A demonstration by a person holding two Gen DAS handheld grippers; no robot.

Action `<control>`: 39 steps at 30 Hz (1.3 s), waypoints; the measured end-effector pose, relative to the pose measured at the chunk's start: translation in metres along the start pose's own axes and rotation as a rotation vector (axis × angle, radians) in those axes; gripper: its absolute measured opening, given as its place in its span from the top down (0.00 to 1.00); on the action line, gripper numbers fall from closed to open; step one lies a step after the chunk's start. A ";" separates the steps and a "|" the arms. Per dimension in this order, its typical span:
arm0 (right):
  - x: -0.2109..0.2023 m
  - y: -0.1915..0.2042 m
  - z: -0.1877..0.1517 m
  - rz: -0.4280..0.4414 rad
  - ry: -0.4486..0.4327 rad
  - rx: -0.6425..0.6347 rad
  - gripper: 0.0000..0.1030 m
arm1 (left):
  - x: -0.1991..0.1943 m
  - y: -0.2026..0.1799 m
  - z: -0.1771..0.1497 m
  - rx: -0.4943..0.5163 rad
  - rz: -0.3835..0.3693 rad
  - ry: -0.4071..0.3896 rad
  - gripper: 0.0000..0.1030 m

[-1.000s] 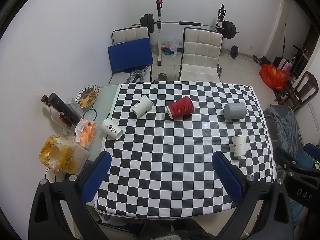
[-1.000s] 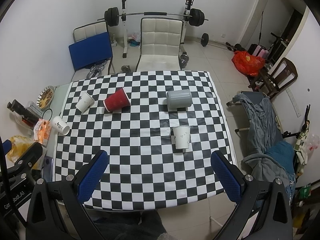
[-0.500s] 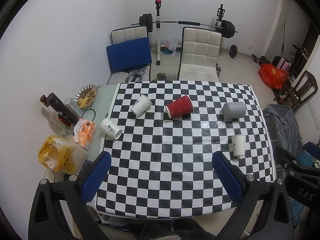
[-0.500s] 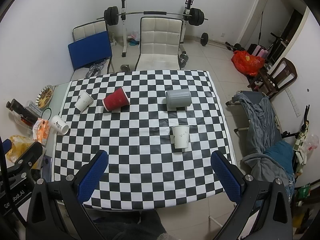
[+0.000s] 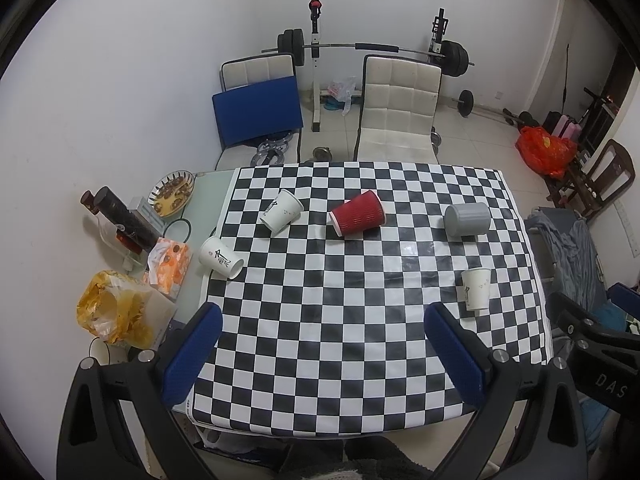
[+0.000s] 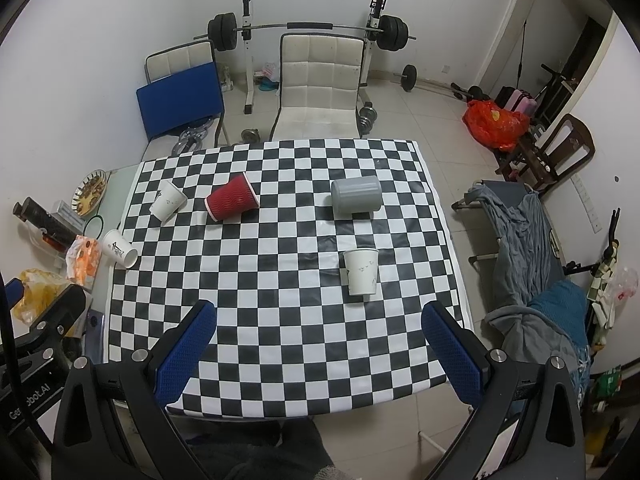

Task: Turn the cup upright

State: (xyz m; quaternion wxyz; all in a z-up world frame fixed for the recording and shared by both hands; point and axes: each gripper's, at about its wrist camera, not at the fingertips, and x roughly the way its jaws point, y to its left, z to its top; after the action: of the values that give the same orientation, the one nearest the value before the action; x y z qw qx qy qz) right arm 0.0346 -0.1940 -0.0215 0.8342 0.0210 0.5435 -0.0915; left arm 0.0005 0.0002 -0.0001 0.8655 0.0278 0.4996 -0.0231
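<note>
Several cups lie on a checkered table [image 5: 360,332] [image 6: 288,320]. A red ribbed cup [image 5: 357,213] [image 6: 232,203] lies on its side at the far middle. A grey cup [image 5: 467,220] [image 6: 356,195] lies on its side at the far right. Two white paper cups [image 5: 281,211] [image 5: 220,258] lie on their sides at the left; both show in the right wrist view [image 6: 168,201] [image 6: 119,249]. Another white cup [image 5: 476,289] [image 6: 361,271] stands upright on the right. My left gripper [image 5: 324,340] and right gripper [image 6: 320,340] are open and empty, high above the near edge.
Left of the table are a yellow bag [image 5: 112,312], an orange packet [image 5: 170,266], a dark bottle [image 5: 120,216] and a dish [image 5: 172,194]. Two chairs [image 5: 396,108] [image 5: 258,112] and a barbell rack stand behind. A cloth-covered rack [image 6: 528,248] stands right.
Both views have shifted very slightly; the cups have not moved. Both grippers stay open.
</note>
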 end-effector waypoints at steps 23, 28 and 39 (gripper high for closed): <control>-0.002 0.006 -0.001 0.005 0.012 -0.004 0.00 | 0.001 0.000 0.000 0.000 0.006 -0.003 0.00; 0.011 0.017 -0.004 0.009 0.028 -0.011 0.00 | 0.005 0.021 0.001 -0.003 0.058 -0.015 0.00; 0.114 0.075 0.004 0.000 0.132 -0.023 0.00 | 0.094 0.085 0.005 -0.030 0.179 0.106 0.00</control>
State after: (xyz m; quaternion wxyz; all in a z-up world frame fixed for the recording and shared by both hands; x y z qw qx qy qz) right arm 0.0958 -0.1356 -0.1289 0.7966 0.0174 0.5984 -0.0837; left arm 0.0575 0.0835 -0.0771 0.8367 0.0604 0.5406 0.0634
